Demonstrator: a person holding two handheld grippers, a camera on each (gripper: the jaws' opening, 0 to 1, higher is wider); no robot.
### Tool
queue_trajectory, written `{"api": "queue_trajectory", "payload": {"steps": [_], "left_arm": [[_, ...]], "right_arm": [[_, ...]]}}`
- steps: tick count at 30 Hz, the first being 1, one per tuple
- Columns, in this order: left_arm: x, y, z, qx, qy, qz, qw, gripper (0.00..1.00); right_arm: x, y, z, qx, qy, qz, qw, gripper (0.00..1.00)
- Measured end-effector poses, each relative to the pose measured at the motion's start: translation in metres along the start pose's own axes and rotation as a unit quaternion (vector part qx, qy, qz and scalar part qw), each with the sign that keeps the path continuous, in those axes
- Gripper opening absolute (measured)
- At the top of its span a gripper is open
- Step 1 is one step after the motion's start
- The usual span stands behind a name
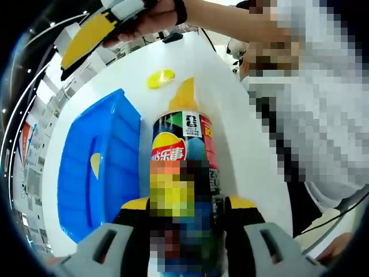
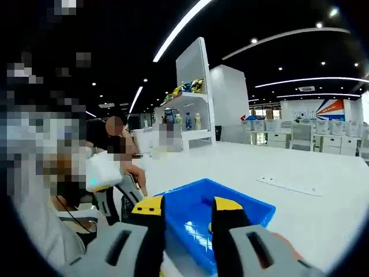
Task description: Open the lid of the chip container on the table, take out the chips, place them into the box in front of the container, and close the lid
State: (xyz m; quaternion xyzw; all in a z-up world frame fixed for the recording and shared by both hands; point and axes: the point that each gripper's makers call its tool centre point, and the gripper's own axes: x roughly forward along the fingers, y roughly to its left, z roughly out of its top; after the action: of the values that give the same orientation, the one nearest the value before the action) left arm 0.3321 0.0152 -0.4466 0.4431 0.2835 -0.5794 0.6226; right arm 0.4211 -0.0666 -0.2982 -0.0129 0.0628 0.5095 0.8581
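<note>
Yellow lid [image 1: 160, 78] off, lying on table [image 1: 230, 115]. Left gripper [image 1: 184, 231] clamps chip container [image 1: 183, 144] beside blue box [image 1: 104, 167]; one chip [image 1: 95, 164] inside. Right gripper [image 2: 185, 216] narrow, empty. More chips, lid closing remain.

Left gripper view: bare table [image 1: 230, 86] lies free at 12 to 1 o'clock beyond the can [image 1: 183, 147]; blue box [image 1: 101, 167] blocks 9 to 10 o'clock; lid [image 1: 160, 78] at 12.

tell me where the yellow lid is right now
In the left gripper view, the yellow lid lies on the white table, beyond the chip can and the blue box.
</note>
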Motion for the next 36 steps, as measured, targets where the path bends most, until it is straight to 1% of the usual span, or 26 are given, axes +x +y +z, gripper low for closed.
{"api": "queue_trajectory", "payload": {"steps": [1,2,3,4,6,9,11,13,16,18,20,21,23,24,26,28,32,34,36], "left_arm": [[0.0,0.0,0.0,0.001,0.001,-0.001,1.0,0.5],[0.0,0.0,0.0,0.001,0.001,-0.001,1.0,0.5],[0.0,0.0,-0.001,0.001,0.002,-0.003,1.0,0.5],[0.0,0.0,-0.001,0.0,0.002,-0.004,1.0,0.5],[0.0,0.0,-0.001,-0.001,0.001,-0.006,1.0,0.5],[0.0,0.0,0.0,-0.001,0.0,-0.006,1.0,0.5],[0.0,0.0,0.0,0.0,-0.001,-0.006,1.0,0.5],[0.0,0.0,0.0,0.0,-0.002,-0.006,1.0,0.5],[0.0,0.0,0.0,-0.001,-0.004,-0.007,1.0,0.5],[0.0,0.0,0.0,0.0,-0.004,-0.007,1.0,0.5],[0.0,0.0,0.0,0.0,-0.005,-0.006,1.0,0.5],[0.0,0.0,0.0,0.0,-0.005,-0.006,1.0,0.51],[0.0,0.0,0.0,0.0,-0.005,-0.005,1.0,0.51],[0.0,0.0,0.001,0.0,-0.005,-0.005,1.0,0.51],[0.0,0.0,0.0,0.0,-0.004,-0.006,1.0,0.51],[0.0,0.0,0.0,0.001,-0.003,-0.006,1.0,0.51],[0.001,0.0,0.0,0.002,-0.002,-0.006,1.0,0.51],[0.001,0.0,0.0,0.002,-0.002,-0.006,1.0,0.51],[0.001,0.001,-0.001,0.002,-0.002,-0.006,1.0,0.51]], "right_arm": [[-0.004,0.006,-0.002,-0.013,0.004,0.013,0.9998,0.31],[-0.007,0.014,0.0,-0.027,-0.003,0.035,0.999,0.3],[-0.012,0.022,-0.001,-0.024,-0.004,0.051,0.9984,0.31],[-0.014,0.022,-0.002,-0.022,-0.002,0.048,0.9986,0.32],[-0.022,0.024,-0.004,-0.046,-0.002,0.047,0.9978,0.33],[-0.033,0.024,-0.01,-0.051,0.002,0.044,0.9977,0.33],[-0.044,0.024,-0.016,-0.054,0.004,0.048,0.9974,0.33],[-0.052,0.026,-0.021,-0.058,0.008,0.059,0.9965,0.33],[-0.069,0.04,-0.029,-0.063,0.004,0.098,0.9932,0.35],[-0.08,0.046,-0.036,-0.07,0.005,0.115,0.9909,0.35],[-0.087,0.048,-0.043,-0.076,0.011,0.122,0.9895,0.35],[-0.091,0.049,-0.046,-0.077,0.013,0.125,0.9891,0.35],[-0.097,0.05,-0.053,-0.065,0.012,0.134,0.9887,0.33],[-0.1,0.052,-0.057,-0.041,0.006,0.147,0.9883,0.31],[-0.105,0.047,-0.066,-0.034,0.01,0.143,0.989,0.31],[-0.109,0.043,-0.07,-0.025,0.009,0.136,0.9903,0.31],[-0.118,0.039,-0.079,-0.024,0.007,0.127,0.9916,0.29],[-0.122,0.036,-0.082,-0.014,0.005,0.124,0.9921,0.29],[-0.126,0.031,-0.088,-0.013,0.008,0.117,0.993,0.28]]}}
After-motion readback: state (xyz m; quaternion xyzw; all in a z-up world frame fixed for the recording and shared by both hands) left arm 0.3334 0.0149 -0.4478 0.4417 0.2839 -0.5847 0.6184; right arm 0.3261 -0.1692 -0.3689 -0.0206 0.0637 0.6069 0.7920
